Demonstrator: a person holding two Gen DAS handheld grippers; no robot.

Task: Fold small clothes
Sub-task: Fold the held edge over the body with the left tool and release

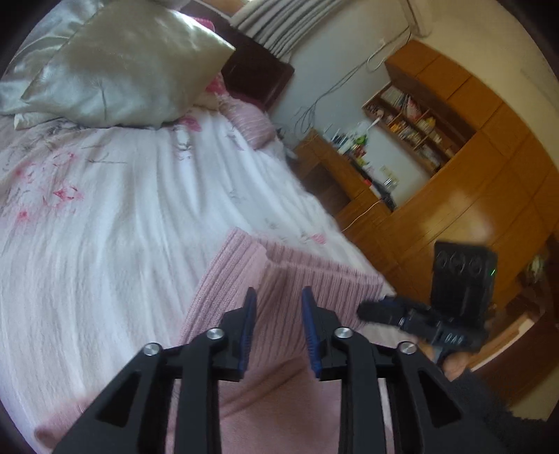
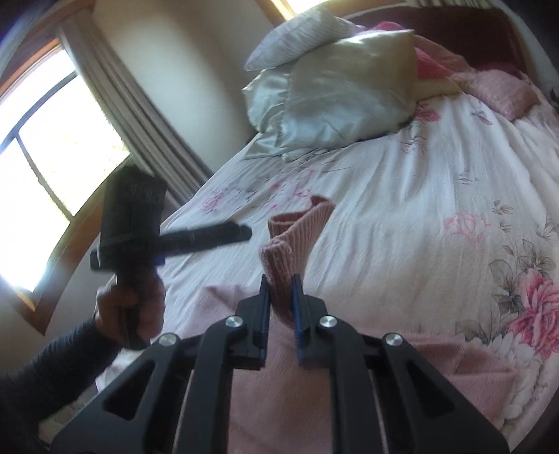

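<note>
Left wrist view: the left tongs (image 1: 278,297), black angular plastic with ribbed blue pads (image 1: 248,328) and round silver pivot screws, are seen held apart above a pink rib-knitted garment (image 1: 279,276), with nothing between them. The knit is spread on a bed covered by a white crinkled bedspread printed with pink flowers (image 1: 122,223), near the bed's edge, and one flap of it is seen raised along a straight fold. Further right the right tongs (image 1: 372,309) are seen from the side, blurred; white lettering on the black body cannot be read with certainty. In the right wrist view the right tongs (image 2: 280,283) are clamped on a bunched, upright roll of the same pink ribbed knit (image 2: 297,237), lifted off the bedspread (image 2: 401,227), while the rest of the garment lies flat beneath. The left tongs (image 2: 244,230) are held to the left by a hand (image 2: 129,307) in a dark knitted sleeve (image 2: 45,366). Glossy satin pillows in pale silver and cream (image 2: 335,94) are piled at the head of the bed against a dark wooden headboard (image 2: 454,31). Orange-brown wooden cabinets with an open shelf of books (image 1: 436,139) are seen beyond the bed.
</note>
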